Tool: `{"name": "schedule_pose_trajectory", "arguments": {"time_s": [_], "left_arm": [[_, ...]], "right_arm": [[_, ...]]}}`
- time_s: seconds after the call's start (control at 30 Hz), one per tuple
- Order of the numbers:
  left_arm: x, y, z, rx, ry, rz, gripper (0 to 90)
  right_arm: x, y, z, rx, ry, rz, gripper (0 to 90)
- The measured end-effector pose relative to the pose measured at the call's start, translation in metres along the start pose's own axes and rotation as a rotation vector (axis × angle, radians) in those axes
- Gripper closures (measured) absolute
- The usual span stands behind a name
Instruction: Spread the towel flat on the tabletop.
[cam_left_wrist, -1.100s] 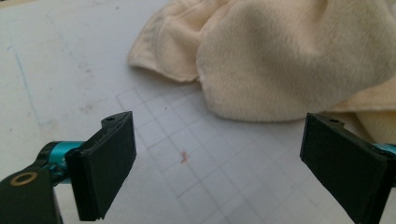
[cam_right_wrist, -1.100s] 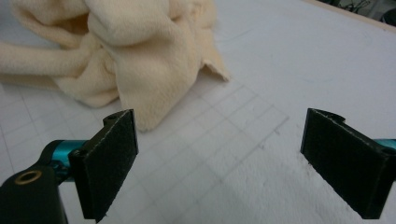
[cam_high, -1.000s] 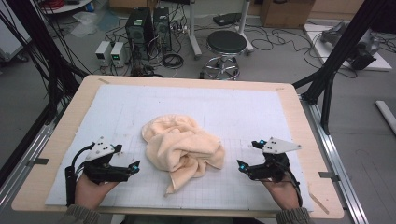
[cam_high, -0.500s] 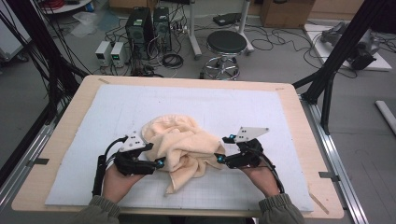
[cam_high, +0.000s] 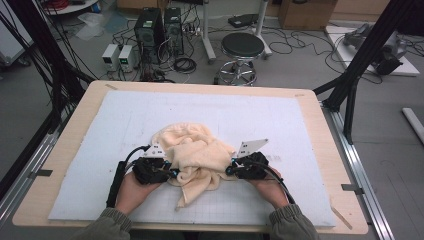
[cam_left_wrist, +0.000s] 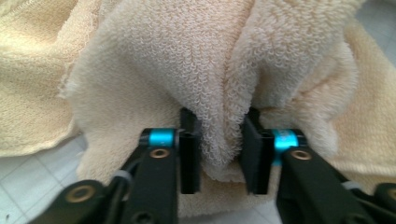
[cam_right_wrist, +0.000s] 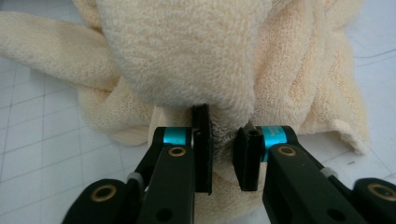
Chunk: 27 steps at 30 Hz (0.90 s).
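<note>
A crumpled cream towel (cam_high: 192, 152) lies on the white mat (cam_high: 300, 130). The left gripper (cam_left_wrist: 219, 140) and right gripper (cam_right_wrist: 223, 140), jaws just closing, each pinch a thick fold. Each bite may catch several layers, so lifting could raise a tangled bundle, or the plush pile could slip free.

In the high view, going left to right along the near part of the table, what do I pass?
Bare mat → left hand → left claw → towel → right claw → right hand → bare mat again → table edge.
</note>
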<state>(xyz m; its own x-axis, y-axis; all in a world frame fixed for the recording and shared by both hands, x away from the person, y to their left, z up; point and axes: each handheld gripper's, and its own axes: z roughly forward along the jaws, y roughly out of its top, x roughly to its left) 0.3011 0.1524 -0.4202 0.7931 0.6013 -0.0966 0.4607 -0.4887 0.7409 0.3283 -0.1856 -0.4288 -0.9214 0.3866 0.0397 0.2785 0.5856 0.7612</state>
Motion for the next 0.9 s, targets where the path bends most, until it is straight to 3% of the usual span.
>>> {"name": "schedule_pose_trajectory", "arguments": {"time_s": [0.1, 0.17, 0.23, 0.33, 0.37, 0.5, 0.53, 0.57, 0.63, 0.67, 0.73, 0.77, 0.87, 0.9], "left_arm": [[0.000, -0.001, -0.011, -0.021, 0.009, 0.002, 77.1], [-0.003, -0.001, -0.029, -0.044, 0.024, 0.025, 77.7], [-0.003, -0.001, -0.035, -0.049, 0.026, 0.036, 78.0], [-0.009, 0.000, -0.052, -0.064, 0.022, 0.063, 78.1], [-0.015, 0.000, -0.064, -0.064, 0.019, 0.091, 78.1], [-0.024, -0.002, -0.081, -0.055, 0.014, 0.132, 78.2], [-0.026, -0.003, -0.085, -0.053, 0.010, 0.135, 78.2], [-0.030, -0.006, -0.091, -0.042, 0.003, 0.144, 78.2], [-0.034, -0.014, -0.097, -0.024, -0.014, 0.152, 78.2], [-0.036, -0.019, -0.099, -0.009, -0.028, 0.158, 78.2], [-0.041, -0.030, -0.100, 0.015, -0.052, 0.153, 78.2], [-0.042, -0.035, -0.101, 0.025, -0.074, 0.150, 75.7], [-0.041, -0.045, -0.106, 0.027, -0.101, 0.134, 62.3], [-0.039, -0.046, -0.110, 0.023, -0.104, 0.135, 62.3]], "right_arm": [[0.001, 0.001, -0.010, -0.013, 0.017, 0.009, 82.6], [0.007, 0.002, -0.027, -0.037, 0.016, -0.004, 83.1], [0.012, 0.004, -0.039, -0.043, 0.012, -0.024, 83.2], [0.020, 0.005, -0.049, -0.041, 0.007, -0.054, 83.2], [0.030, 0.006, -0.058, -0.034, 0.024, -0.074, 83.2], [0.059, 0.011, -0.068, -0.005, 0.057, -0.145, 83.2], [0.059, 0.011, -0.068, -0.005, 0.057, -0.145, 83.2], [0.072, 0.011, -0.069, 0.006, 0.085, -0.159, 83.0], [0.082, 0.008, -0.066, 0.025, 0.119, -0.162, 82.5], [0.082, 0.008, -0.066, 0.025, 0.119, -0.162, 82.5], [0.089, 0.005, -0.062, 0.045, 0.142, -0.165, 79.5], [0.093, 0.002, -0.060, 0.048, 0.184, -0.155, 70.0], [0.093, 0.001, -0.071, 0.017, 0.186, -0.155, 61.2], [0.093, 0.001, -0.071, 0.017, 0.186, -0.155, 61.2]]}}
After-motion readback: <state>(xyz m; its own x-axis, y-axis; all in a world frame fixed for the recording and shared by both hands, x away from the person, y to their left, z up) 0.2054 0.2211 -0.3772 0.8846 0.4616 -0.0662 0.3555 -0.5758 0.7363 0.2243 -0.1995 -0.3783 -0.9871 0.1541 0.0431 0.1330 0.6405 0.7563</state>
